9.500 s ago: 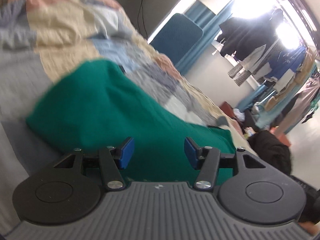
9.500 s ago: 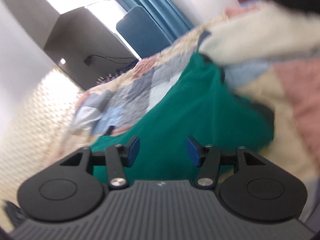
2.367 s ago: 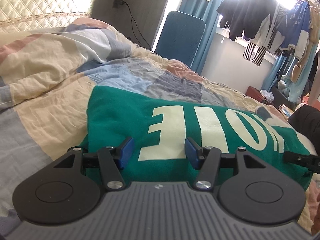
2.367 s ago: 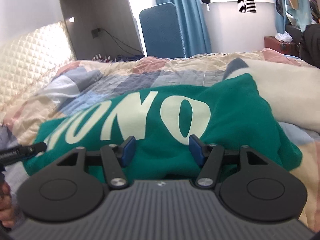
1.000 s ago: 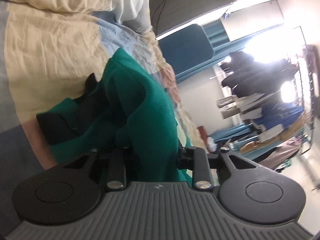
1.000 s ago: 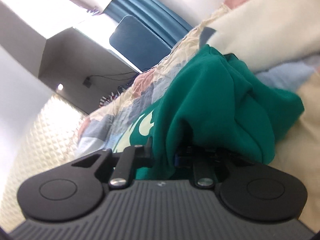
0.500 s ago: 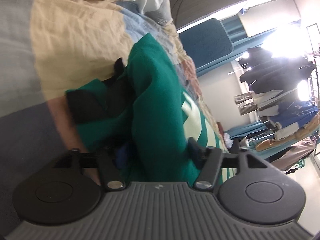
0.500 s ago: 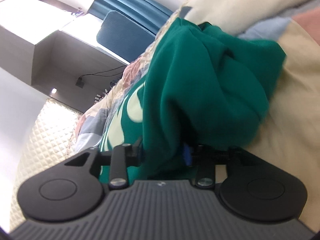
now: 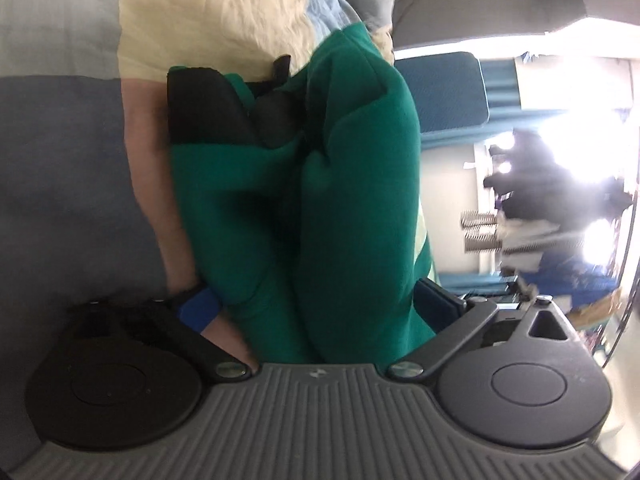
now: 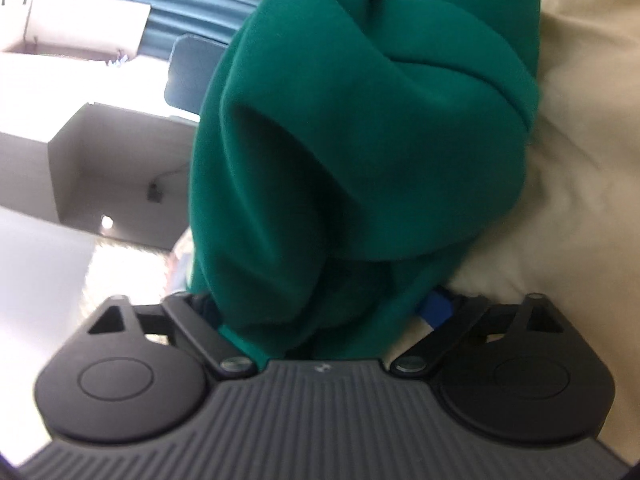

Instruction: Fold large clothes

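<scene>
A green sweatshirt [image 9: 352,184] with pale lettering lies bunched on a patchwork quilt [image 9: 224,16]. A black inner lining [image 9: 204,112] shows at its far end. My left gripper [image 9: 316,312] is rolled on its side with thick folds of the sweatshirt between its wide-apart blue pads [image 9: 198,310]. In the right wrist view the sweatshirt [image 10: 360,128] fills the middle. My right gripper [image 10: 324,312] also has its jaws spread around a thick bundle of the fabric, one blue pad [image 10: 436,308] showing.
A blue upholstered chair [image 9: 444,92] stands beyond the bed by blue curtains. Clothes hang on a rack [image 9: 552,208] in front of a bright window. A cream part of the quilt [image 10: 580,160] lies to the right of the sweatshirt.
Both grippers have rolled further onto their sides and their jaws have spread wider around the bunched sweatshirt. The fabric has risen and now fills more of both views.
</scene>
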### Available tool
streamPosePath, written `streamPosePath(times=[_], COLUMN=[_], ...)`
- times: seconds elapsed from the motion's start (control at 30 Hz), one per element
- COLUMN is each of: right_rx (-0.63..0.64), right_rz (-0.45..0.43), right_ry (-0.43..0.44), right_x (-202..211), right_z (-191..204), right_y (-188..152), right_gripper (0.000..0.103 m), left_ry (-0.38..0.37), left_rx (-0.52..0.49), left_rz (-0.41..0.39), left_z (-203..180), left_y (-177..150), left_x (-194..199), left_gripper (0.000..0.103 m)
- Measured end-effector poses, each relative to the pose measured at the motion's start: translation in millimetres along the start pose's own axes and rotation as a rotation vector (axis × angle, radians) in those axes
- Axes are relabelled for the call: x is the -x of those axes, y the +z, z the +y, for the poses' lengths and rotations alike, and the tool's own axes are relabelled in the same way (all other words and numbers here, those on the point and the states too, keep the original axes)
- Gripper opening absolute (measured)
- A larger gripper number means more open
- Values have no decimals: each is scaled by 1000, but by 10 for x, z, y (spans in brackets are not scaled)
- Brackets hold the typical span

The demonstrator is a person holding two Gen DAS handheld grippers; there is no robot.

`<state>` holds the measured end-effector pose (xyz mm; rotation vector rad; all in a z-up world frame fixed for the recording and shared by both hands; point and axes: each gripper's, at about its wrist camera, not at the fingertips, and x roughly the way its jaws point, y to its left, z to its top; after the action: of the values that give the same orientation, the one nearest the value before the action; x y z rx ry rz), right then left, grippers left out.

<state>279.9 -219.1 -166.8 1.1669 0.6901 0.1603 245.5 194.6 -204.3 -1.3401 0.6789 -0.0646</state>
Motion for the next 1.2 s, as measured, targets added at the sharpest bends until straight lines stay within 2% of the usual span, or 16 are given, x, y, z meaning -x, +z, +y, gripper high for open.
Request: streamPosePath(times=[0.07,0.2,0.33,0.5,0.73,0.9,0.93,0.97,1.0,1.03,1.07,1.13,1.2], right_rx=[-3,-14,-55,-168,-183,-113,-103,-89,-73,-54,-31,1,40], right_rz=[-8,-33,-71,-137,-192,-211,-205,-196,-189,-186,-183,-175,-170], right_ry=[25,62,28,25,-55,-96,-95,-90,-88,-85,-85,-76,-64], right_x=[-8,-59,-143,-159,-317,-481,-490,-497,-491,-506,-502,-483,-477], right_z=[22,28,-22,-76,-54,63,72,76,81,104,116,122,162], right_y=[4,9,-13,-20,-83,-122,-117,-105,-95,-87,-85,-80,-50], right_gripper=[102,103,103,103,103,103,103,103,98,93,83,74,56], left_ry=[-38,-75,-69,-106,-22,37,48,66,80,88,93,100,92], left_rx=[28,21,80,175,144,113,101,88,73,59,49,11,-22], left_rz=[-23,-25,-34,-61,-101,-110,-110,-109,-110,-111,-111,-112,-117], left_z=[34,36,53,116,2,-58,-64,-74,-77,-79,-84,-118,-146], left_y=[-7,16,69,76,29,16,10,13,6,-1,42,63,46], left_x=[5,-27,-109,-89,-155,-194,-190,-195,-183,-170,-191,-200,-185], left_gripper=[103,103,103,103,103,103,99,91,87,78,67,55,49])
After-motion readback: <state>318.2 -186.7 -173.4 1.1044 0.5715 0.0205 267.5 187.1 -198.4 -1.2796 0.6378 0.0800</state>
